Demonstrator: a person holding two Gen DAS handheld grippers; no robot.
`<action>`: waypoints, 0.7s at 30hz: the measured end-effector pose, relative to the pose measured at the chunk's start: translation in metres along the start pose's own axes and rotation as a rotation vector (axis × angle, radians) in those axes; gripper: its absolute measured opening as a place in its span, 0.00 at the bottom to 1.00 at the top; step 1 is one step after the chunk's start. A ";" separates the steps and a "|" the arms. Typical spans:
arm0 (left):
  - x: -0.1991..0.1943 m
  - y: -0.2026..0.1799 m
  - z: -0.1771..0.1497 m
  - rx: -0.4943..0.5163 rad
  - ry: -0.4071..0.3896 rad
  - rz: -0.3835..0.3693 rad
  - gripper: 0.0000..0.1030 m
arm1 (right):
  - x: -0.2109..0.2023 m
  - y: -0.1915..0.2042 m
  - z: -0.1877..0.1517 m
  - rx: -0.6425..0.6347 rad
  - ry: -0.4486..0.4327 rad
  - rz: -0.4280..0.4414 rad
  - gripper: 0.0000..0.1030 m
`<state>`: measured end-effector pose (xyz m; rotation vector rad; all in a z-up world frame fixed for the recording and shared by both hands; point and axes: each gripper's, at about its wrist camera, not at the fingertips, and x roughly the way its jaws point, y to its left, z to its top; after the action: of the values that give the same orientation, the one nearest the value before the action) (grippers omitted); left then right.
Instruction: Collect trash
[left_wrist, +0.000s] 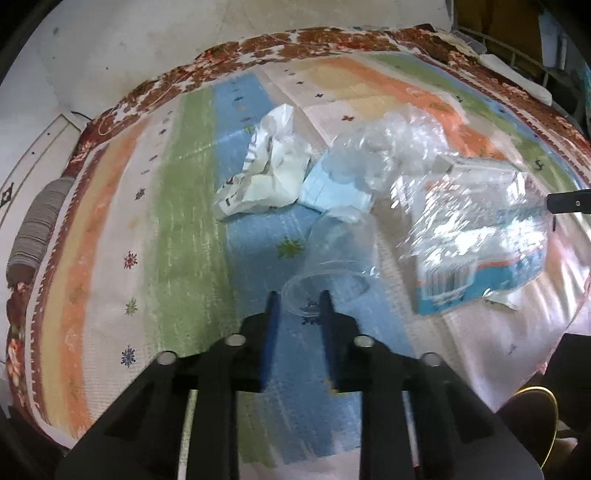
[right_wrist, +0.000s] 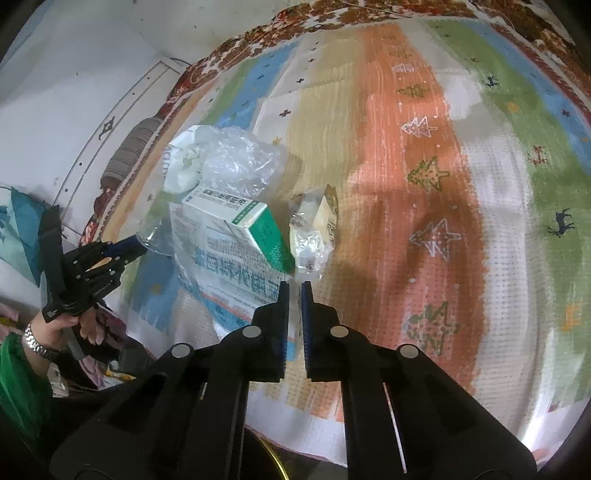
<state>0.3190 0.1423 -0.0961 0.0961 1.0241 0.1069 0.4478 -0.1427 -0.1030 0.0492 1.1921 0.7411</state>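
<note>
Trash lies on a striped cloth. A clear plastic cup (left_wrist: 330, 264) lies on its side; my left gripper (left_wrist: 298, 299) has its fingers around the cup's rim, partly closed. Behind it are crumpled white paper (left_wrist: 264, 173), a light blue packet (left_wrist: 334, 192), a clear plastic bag (left_wrist: 388, 147) and a blue-white package in clear wrap (left_wrist: 476, 240). In the right wrist view my right gripper (right_wrist: 294, 290) is nearly shut and empty, just short of a small clear wrapper (right_wrist: 314, 229) and a green-white box (right_wrist: 240, 225). The left gripper (right_wrist: 125, 251) shows there at the cup (right_wrist: 155, 240).
The striped cloth (left_wrist: 177, 229) covers a bed or table with a red floral border (left_wrist: 236, 48). A white wall (left_wrist: 92, 55) and a grey ribbed roll (left_wrist: 40, 221) lie to the left. A gold rim (left_wrist: 546, 417) shows at bottom right. The cloth's right half (right_wrist: 461, 221) bears only woven patterns.
</note>
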 end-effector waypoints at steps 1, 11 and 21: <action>-0.002 0.000 0.000 -0.006 -0.007 -0.006 0.15 | -0.001 0.001 0.000 -0.001 0.001 0.005 0.01; -0.005 -0.003 0.002 -0.006 -0.011 0.001 0.02 | -0.005 0.015 -0.002 -0.047 0.000 0.017 0.00; 0.002 -0.006 -0.003 0.035 0.005 0.042 0.21 | -0.005 0.015 -0.004 -0.055 0.014 0.008 0.00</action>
<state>0.3177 0.1368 -0.1006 0.1489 1.0295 0.1277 0.4357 -0.1351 -0.0940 0.0029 1.1843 0.7819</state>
